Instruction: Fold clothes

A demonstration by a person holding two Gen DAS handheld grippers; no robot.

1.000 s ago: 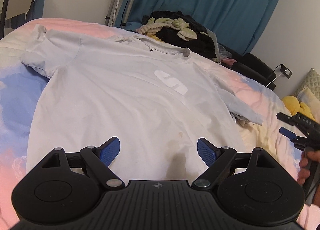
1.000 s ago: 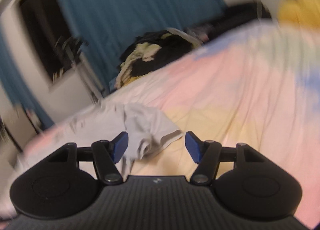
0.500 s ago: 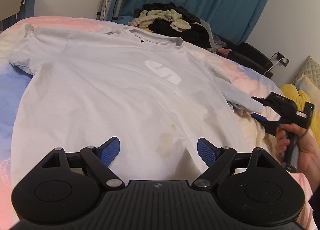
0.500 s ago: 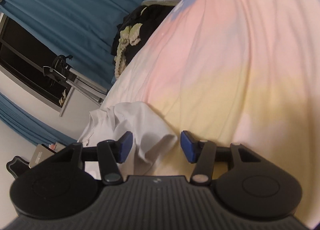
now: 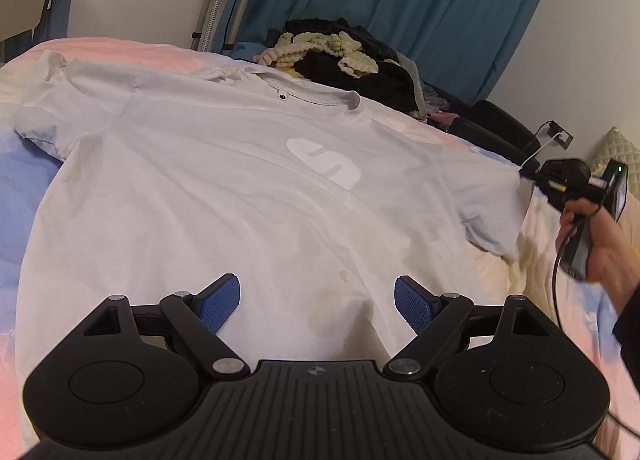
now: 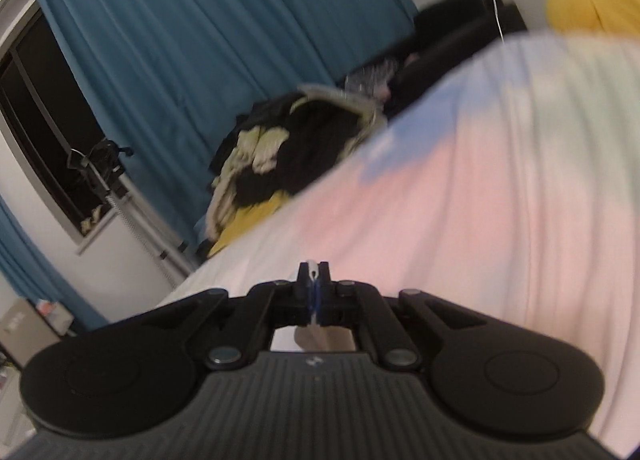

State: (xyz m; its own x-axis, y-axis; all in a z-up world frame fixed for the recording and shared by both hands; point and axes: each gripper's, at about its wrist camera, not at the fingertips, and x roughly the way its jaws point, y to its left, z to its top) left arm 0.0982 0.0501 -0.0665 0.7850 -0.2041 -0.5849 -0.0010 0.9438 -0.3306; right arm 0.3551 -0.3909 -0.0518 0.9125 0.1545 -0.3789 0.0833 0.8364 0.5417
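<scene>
Shirt: flat on bed, front up.
Left tool: released, above hem.
Right tool: clenched on shirt's sleeve, lifted w/ it.

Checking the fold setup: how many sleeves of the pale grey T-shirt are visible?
2. One short sleeve lies flat on the bed at the far left; the other sleeve is pulled out to the right, pinched in the shut right gripper.

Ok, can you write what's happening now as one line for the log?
shirt: flat on bed | right gripper: shut on sleeve | left gripper: open over hem
</scene>
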